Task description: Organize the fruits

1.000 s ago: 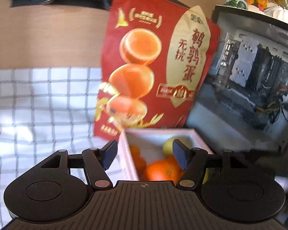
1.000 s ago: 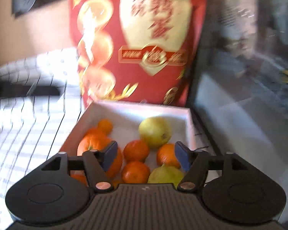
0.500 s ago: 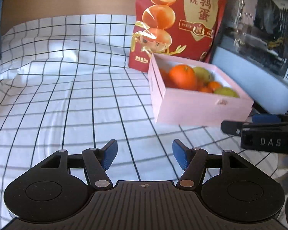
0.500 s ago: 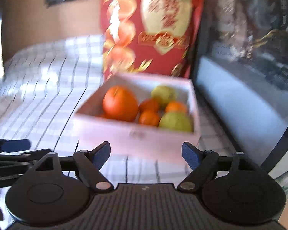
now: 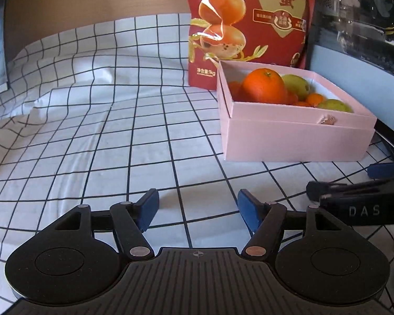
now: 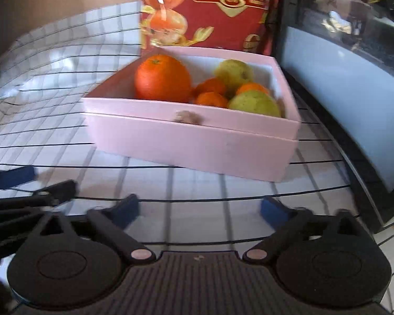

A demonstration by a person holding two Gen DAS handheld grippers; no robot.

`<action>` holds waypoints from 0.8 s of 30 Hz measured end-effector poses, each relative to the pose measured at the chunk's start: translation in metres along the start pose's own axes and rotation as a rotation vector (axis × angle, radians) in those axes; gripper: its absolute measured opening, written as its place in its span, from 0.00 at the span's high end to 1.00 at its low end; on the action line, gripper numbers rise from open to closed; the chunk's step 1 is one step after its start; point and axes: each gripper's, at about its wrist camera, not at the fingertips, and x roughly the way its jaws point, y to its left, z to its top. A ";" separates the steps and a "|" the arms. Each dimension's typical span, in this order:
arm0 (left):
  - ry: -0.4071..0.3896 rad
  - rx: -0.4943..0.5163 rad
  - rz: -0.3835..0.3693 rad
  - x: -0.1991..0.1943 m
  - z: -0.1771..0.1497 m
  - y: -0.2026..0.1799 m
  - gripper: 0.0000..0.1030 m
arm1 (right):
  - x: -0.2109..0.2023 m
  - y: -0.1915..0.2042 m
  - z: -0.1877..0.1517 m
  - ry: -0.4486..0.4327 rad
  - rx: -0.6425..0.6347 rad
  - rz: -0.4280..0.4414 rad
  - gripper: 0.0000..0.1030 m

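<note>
A pink box (image 5: 296,136) (image 6: 191,141) stands on the checked cloth. It holds a large orange (image 5: 264,86) (image 6: 162,77), small mandarins (image 6: 210,98) and yellow-green fruits (image 6: 253,103). My left gripper (image 5: 198,207) hovers low over bare cloth to the left of the box and nearer than it. Its jaws are opening with nothing between them. My right gripper (image 6: 201,210) faces the box's front wall from a short way off, jaws opening wide and empty. Each gripper shows at the edge of the other's view.
A tall red snack bag (image 5: 249,26) (image 6: 210,13) leans upright just behind the box. A dark computer case with a glass side (image 5: 354,39) (image 6: 341,78) stands close on the right. The white checked cloth (image 5: 105,131) stretches left, wrinkled at the far side.
Both grippers have drawn back and sunk from just above the box to low over the cloth in front of it. The right jaws have spread much wider, the left slightly.
</note>
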 end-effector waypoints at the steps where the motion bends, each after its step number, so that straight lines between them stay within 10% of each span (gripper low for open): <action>1: 0.001 -0.002 -0.002 0.000 0.000 0.000 0.30 | 0.002 -0.003 0.000 -0.010 0.006 -0.002 0.00; 24: 0.003 -0.005 -0.001 0.002 0.001 0.001 0.29 | 0.002 -0.008 -0.008 -0.066 0.028 0.002 0.00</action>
